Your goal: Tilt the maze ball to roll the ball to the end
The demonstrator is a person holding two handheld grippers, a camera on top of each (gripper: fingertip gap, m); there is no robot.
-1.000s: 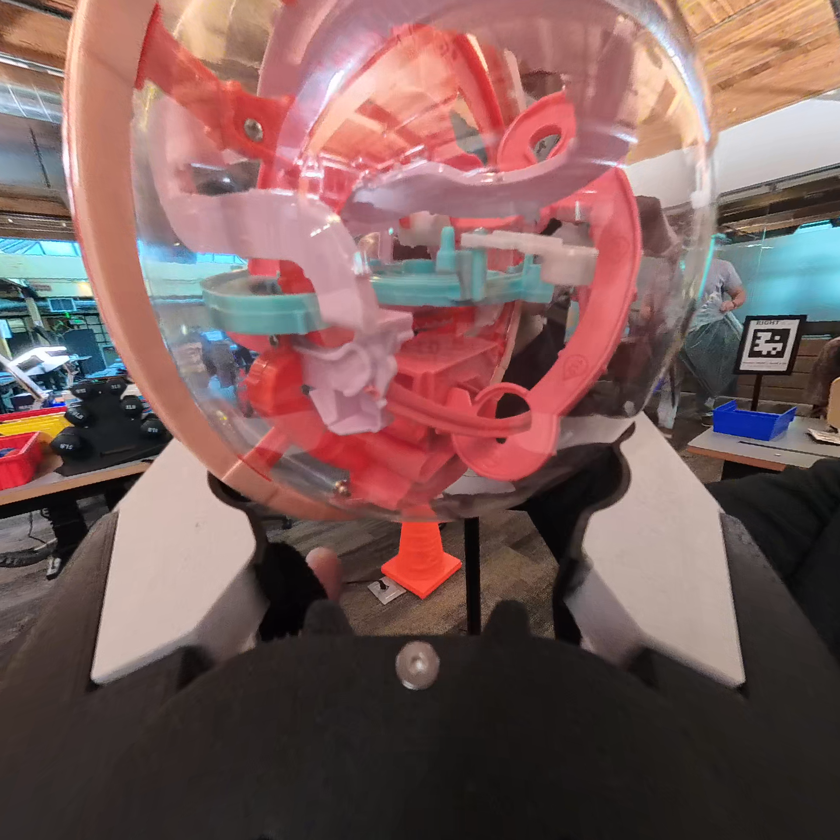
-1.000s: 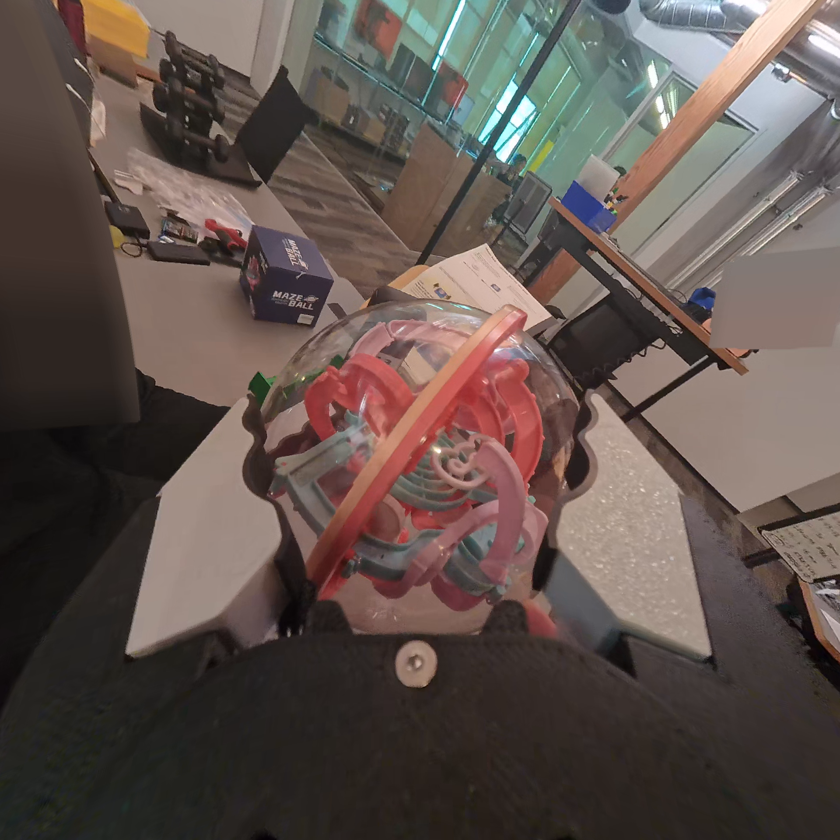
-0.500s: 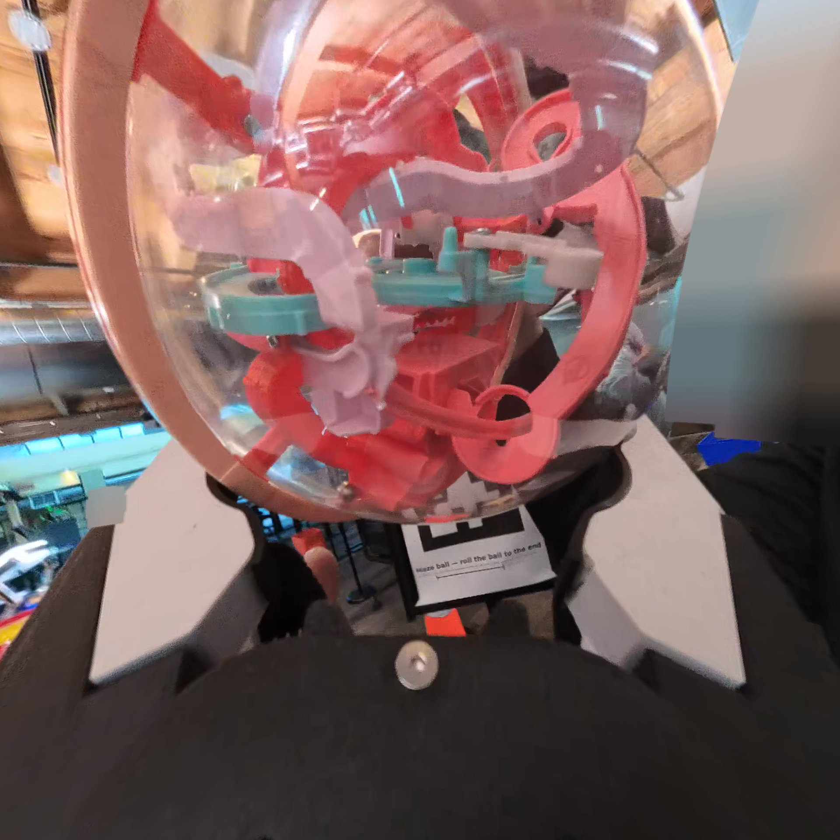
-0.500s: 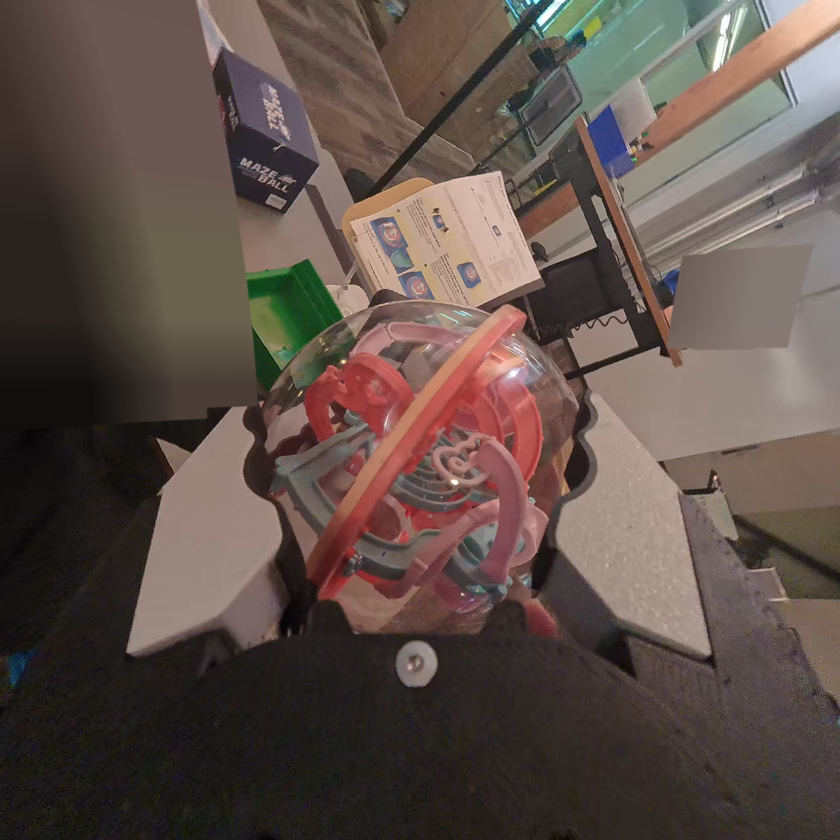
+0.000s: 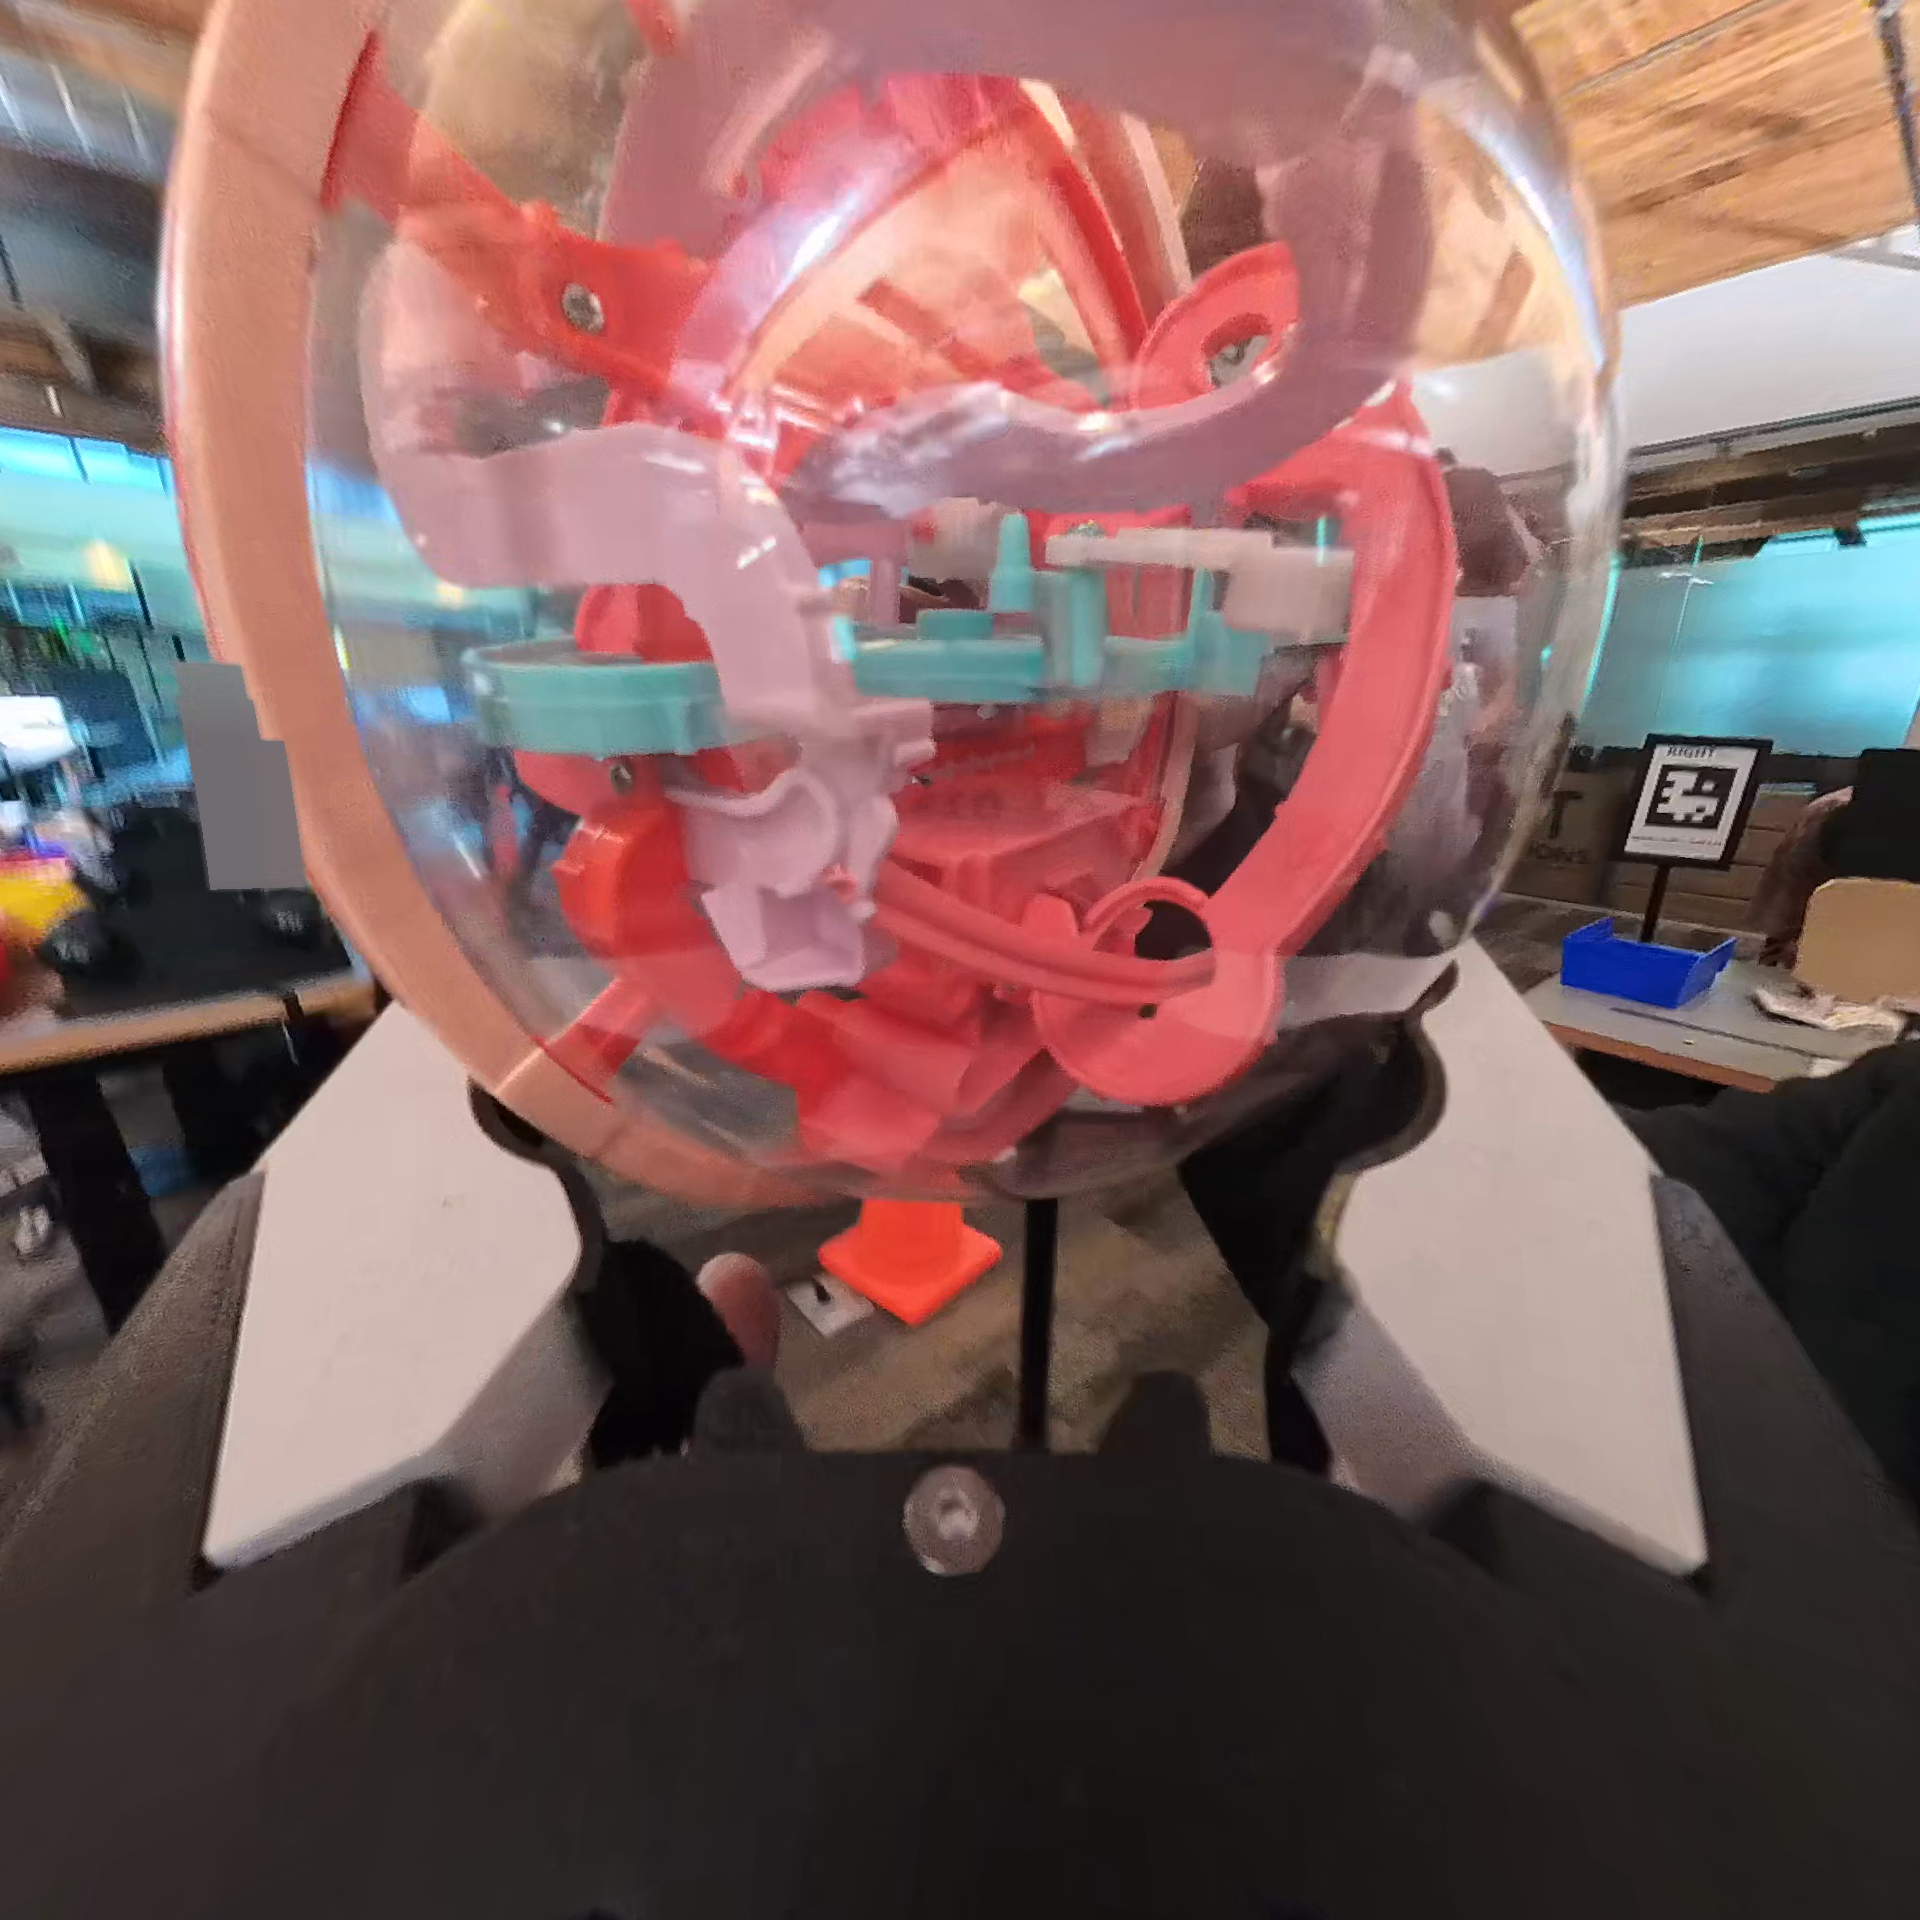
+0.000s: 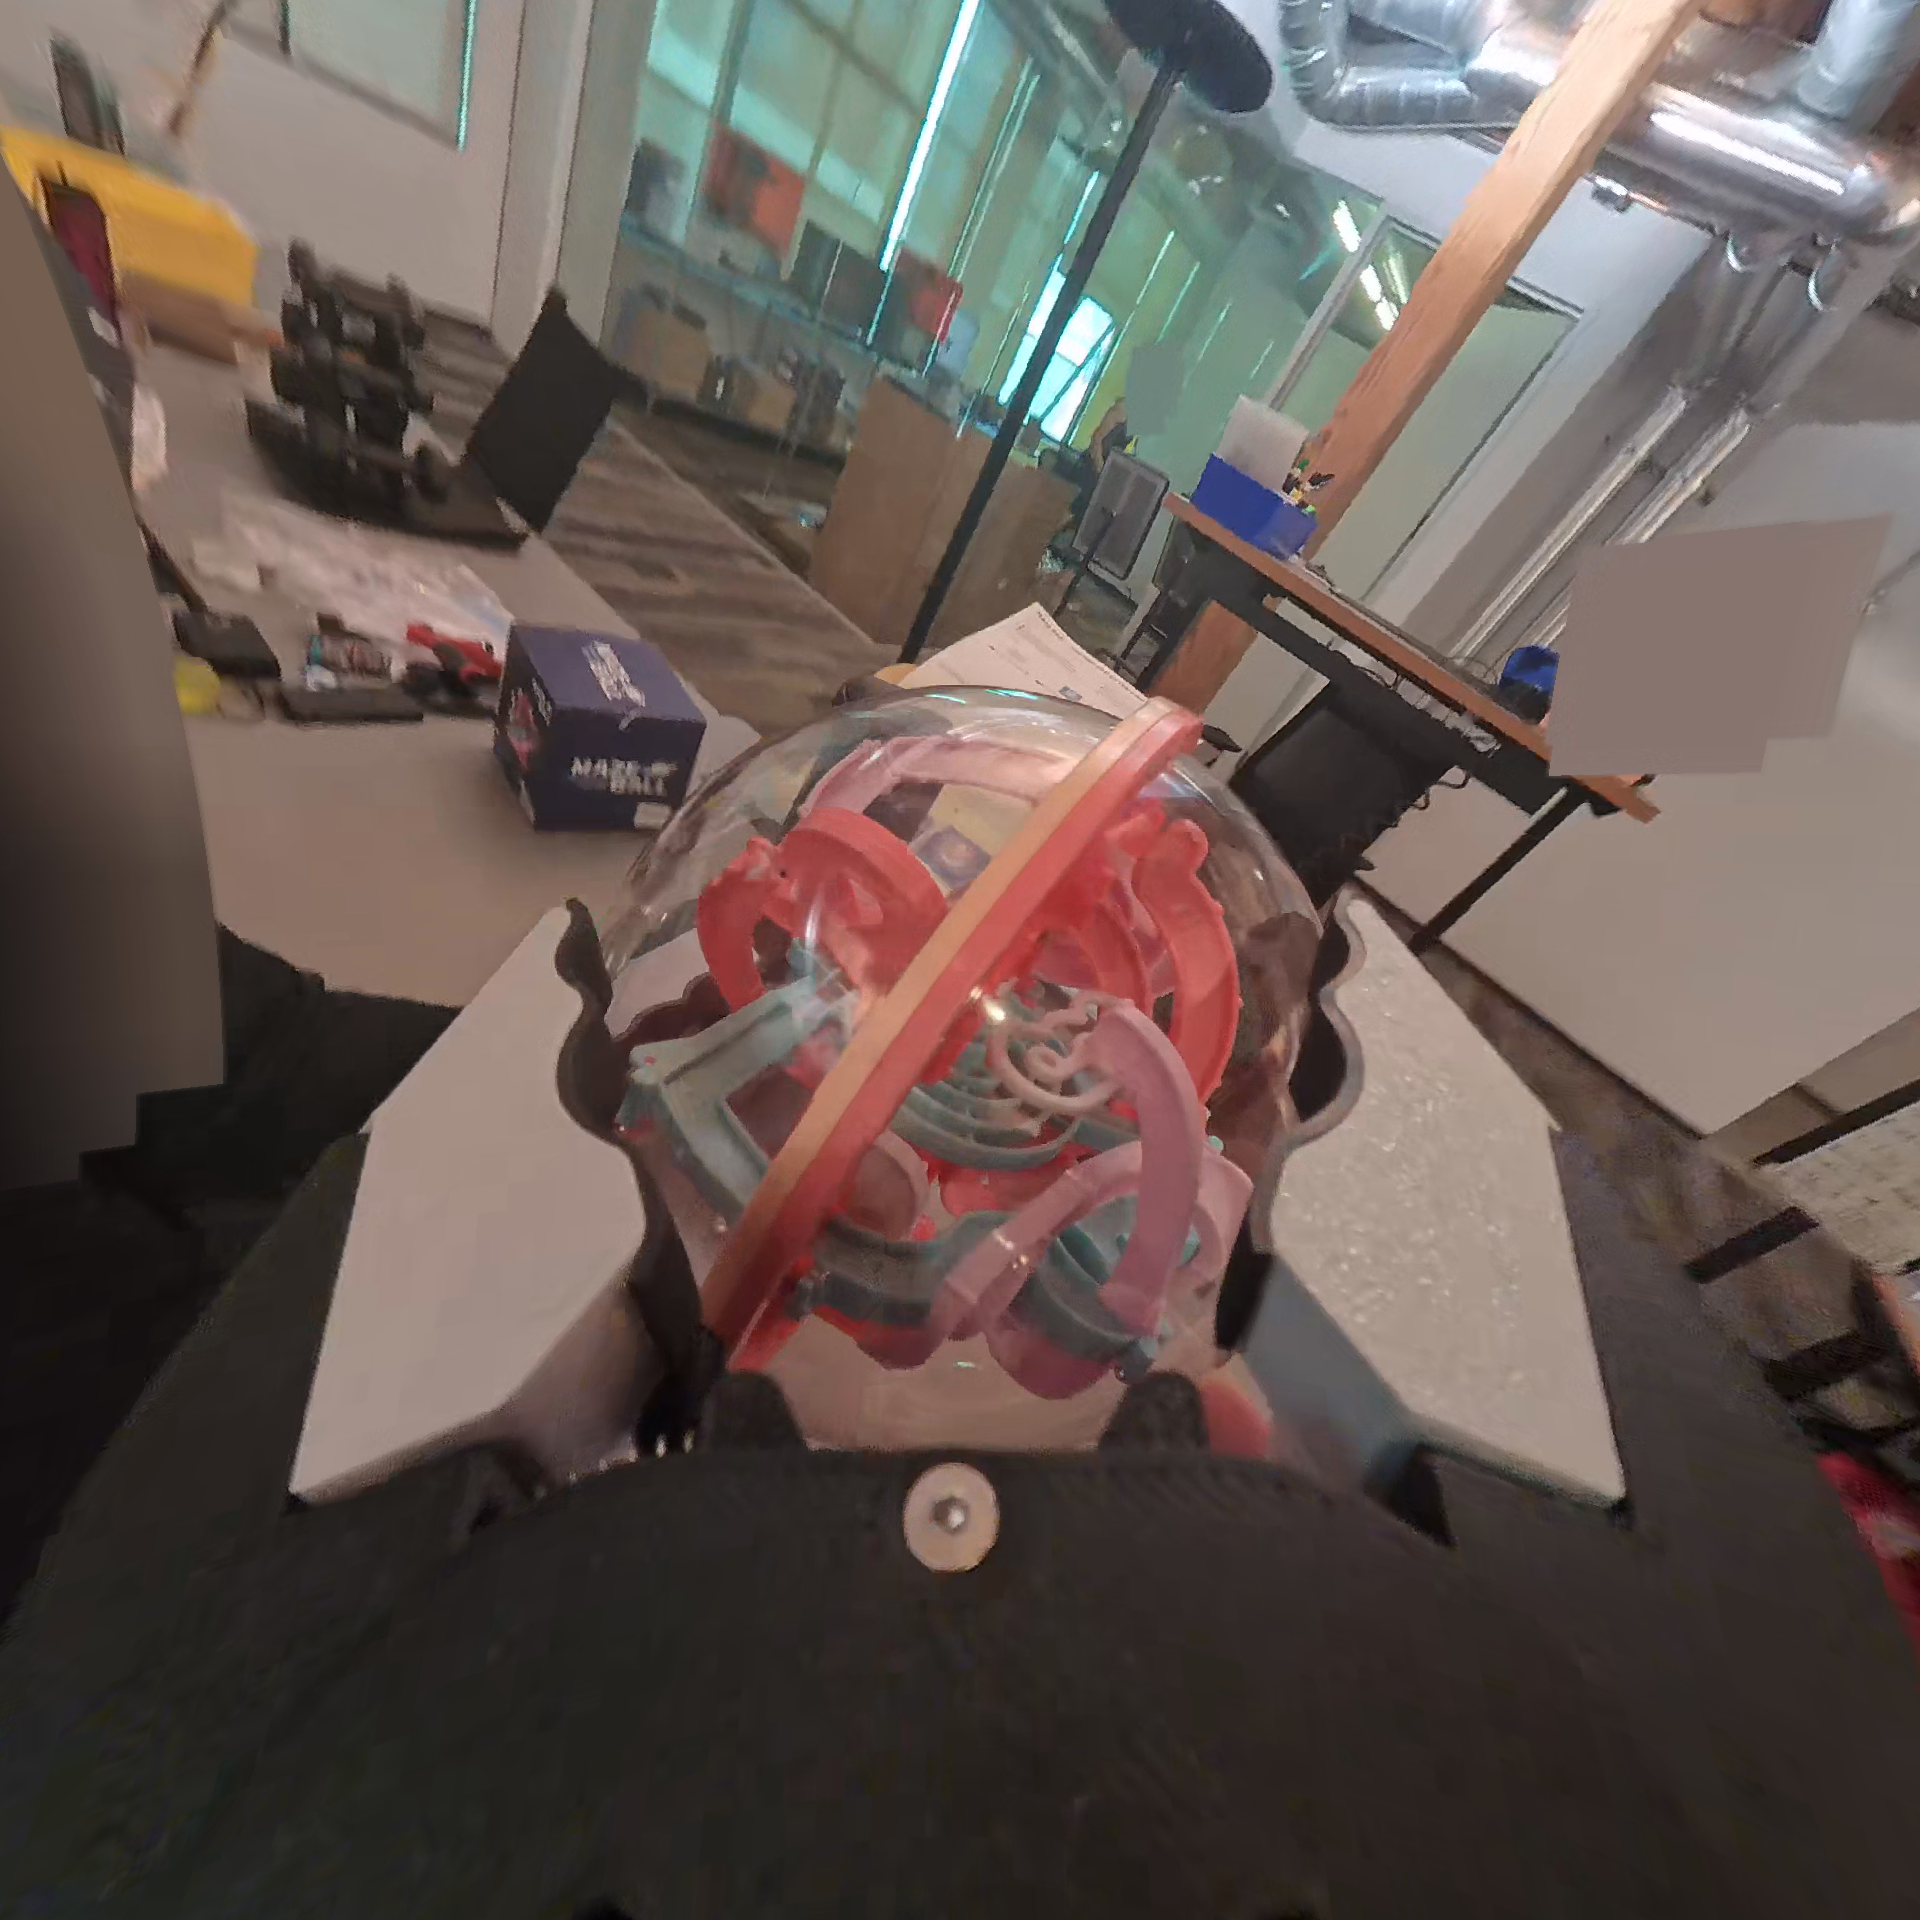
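The maze ball [image 5: 883, 623] is a clear sphere with a peach rim band and red, pink and teal tracks inside. It fills the upper left wrist view, held up in the air. My left gripper [image 5: 956, 1049] is shut on its lower part, with the white fingers [image 5: 416, 1247] on either side. In the right wrist view the same maze ball [image 6: 956, 1039] sits between the fingers of my right gripper [image 6: 956, 935], which is shut on it. The rim band runs diagonally there. The small rolling ball is too blurred to pick out.
An orange cone [image 5: 904, 1257] stands on the floor below the ball, with a thin black pole [image 5: 1029, 1320] beside it. A blue bin [image 5: 1642, 961] and a marker sign [image 5: 1694, 800] are at the right. A dark blue box [image 6: 597, 743] sits on the grey table [image 6: 343, 862], with a leaflet [image 6: 1029, 655] behind the ball.
Half a second ago both grippers and the ball were tilted steeply, and the backgrounds swung. Now they are back near the attitude of one second ago. The grip on the ball is unchanged.
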